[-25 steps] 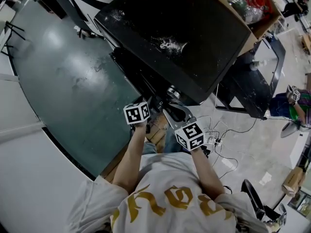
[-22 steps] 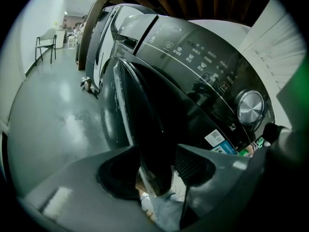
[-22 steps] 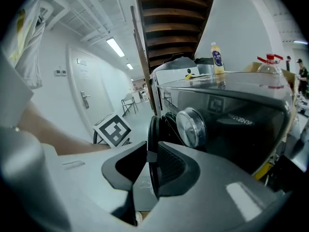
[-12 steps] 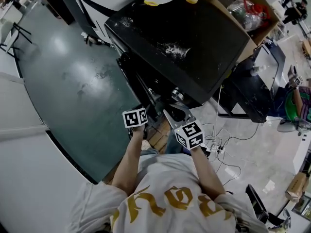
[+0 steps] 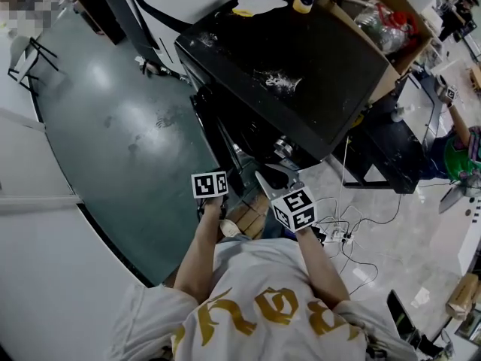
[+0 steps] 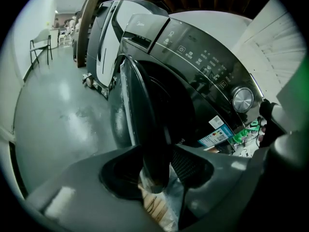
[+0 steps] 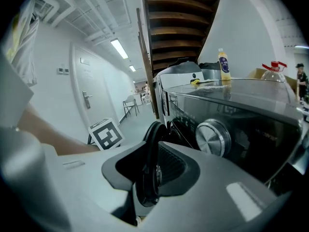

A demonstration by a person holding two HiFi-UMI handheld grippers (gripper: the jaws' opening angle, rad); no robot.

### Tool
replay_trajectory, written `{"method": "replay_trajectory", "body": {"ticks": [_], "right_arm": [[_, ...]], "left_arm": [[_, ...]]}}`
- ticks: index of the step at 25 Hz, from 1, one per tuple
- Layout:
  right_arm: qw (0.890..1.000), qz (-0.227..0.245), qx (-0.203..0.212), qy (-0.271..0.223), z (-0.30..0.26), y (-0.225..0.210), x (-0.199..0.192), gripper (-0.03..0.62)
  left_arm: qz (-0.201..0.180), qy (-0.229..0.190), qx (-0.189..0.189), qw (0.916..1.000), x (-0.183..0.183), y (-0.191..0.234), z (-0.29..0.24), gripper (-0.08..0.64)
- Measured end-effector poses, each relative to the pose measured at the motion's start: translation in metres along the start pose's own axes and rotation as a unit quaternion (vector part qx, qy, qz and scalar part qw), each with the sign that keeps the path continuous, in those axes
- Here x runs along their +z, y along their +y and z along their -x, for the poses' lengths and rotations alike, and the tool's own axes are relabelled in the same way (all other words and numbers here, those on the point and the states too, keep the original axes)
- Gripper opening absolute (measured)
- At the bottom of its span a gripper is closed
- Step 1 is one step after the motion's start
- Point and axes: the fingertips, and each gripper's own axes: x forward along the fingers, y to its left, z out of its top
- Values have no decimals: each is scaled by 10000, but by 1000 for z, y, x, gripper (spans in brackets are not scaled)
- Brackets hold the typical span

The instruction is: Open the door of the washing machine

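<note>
**Left gripper** (image 6: 155, 154): jaws clenched on the rim of the dark, round, glass-fronted door (image 6: 145, 105). **Right gripper** (image 7: 151, 156): jaws likewise closed on that rim, near the silver control dial (image 7: 212, 137). Compared with a second ago, the door stands slightly further from the front of the black front-loading washing machine (image 5: 301, 59). The latch is therefore judged released and the swing under way. Both bare forearms (image 5: 197, 239) reach forward, side by side.
</note>
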Motion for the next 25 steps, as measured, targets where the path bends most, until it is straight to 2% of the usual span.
{"method": "replay_trajectory", "body": {"ticks": [11,18,25], "right_arm": [[9995,196,245,76,-25,28,7,92],[9991,271,307,144,-36,37,10,92],[9992,259,278,152,-43,42,10,75]], "left_arm": [[-198,250,143,9994,-13,36,27,169],[-197,378,216,9989,-19,64,47,158],[-41,374,246,9990,-25,97,66,150]]}}
